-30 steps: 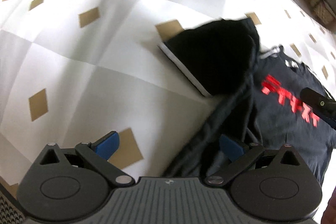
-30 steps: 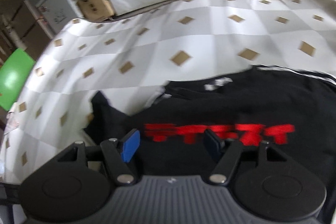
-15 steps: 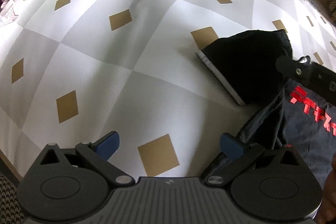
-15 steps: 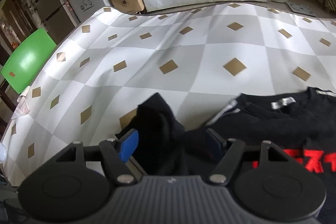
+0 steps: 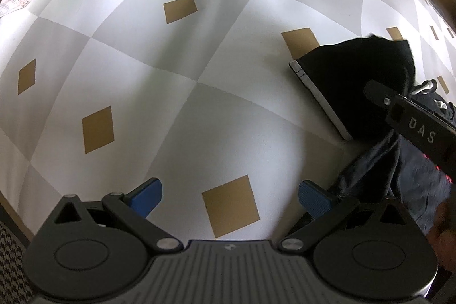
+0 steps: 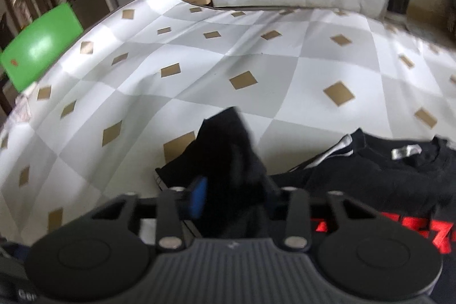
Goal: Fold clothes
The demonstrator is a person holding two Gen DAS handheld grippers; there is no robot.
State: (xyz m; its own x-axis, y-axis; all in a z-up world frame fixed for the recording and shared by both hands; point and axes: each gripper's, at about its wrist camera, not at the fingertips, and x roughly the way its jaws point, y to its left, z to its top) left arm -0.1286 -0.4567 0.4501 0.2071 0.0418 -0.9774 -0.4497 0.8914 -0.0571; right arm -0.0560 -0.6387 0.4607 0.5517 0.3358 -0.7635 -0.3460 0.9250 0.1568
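One grey-and-white checked cloth surface (image 5: 176,104) with tan diamonds; black T-shirt with red print (image 6: 384,184) at its near right. Right gripper (image 6: 236,193) clenched on bunched black sleeve (image 6: 230,150), blocking view. Left gripper (image 5: 229,194) released over bare cloth. Green chair (image 6: 40,47) far left.

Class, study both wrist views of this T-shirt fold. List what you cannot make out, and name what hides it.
- Red print on the black T-shirt: right wrist view, cut by the gripper body and the edge.
- Right gripper fingers: the sleeve bunched between them covers one.
- Neck label: too blurred to read.
- Sleeve, left wrist view: partly behind the right gripper's finger.
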